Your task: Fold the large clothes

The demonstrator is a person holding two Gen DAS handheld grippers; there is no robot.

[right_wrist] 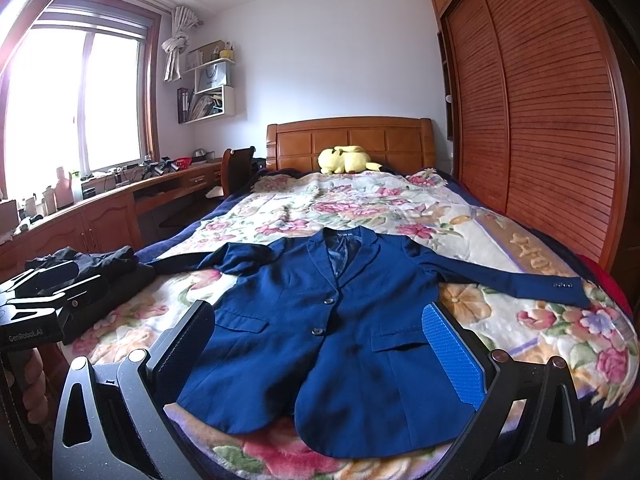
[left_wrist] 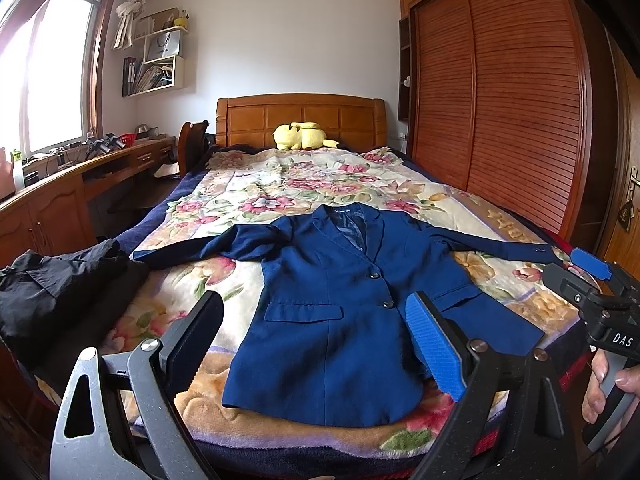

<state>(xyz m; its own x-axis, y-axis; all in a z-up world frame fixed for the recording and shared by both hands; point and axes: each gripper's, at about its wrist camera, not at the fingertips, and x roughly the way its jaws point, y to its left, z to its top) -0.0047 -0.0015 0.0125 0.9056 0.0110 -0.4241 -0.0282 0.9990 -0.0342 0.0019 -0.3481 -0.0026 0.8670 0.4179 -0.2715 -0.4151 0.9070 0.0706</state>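
Navy wool-like cloth fills the middle of both views: a blue jacket [left_wrist: 340, 300] lies flat and face up on the flowered blanket [left_wrist: 248, 188] of the bed, buttoned, with its collar toward the headboard at the top of the frame and its hem at the near edge, at the bottom. Its long axis runs away from the cameras, up the picture. The 2 sleeves spread sideways, 1 to the left of the frame, 1 [right_wrist: 516, 280] to the right.

The left gripper [left_wrist: 316, 340] has its jaws spread wide and holds nothing; it hangs above the hem. The right gripper [right_wrist: 320, 356] is likewise spread and empty, also over the hem and apart from the cloth. It shows too at the right edge of the left view, held by a hand [left_wrist: 604, 384].

A dark garment [left_wrist: 60, 288] lies bundled at the left of the bed, clear of the jacket.

Folding looks not yet begun. Each sleeve lies outward and beyond its own side's gripper, so the right gripper is nearer the right-hand sleeve, the left gripper nearer the other.
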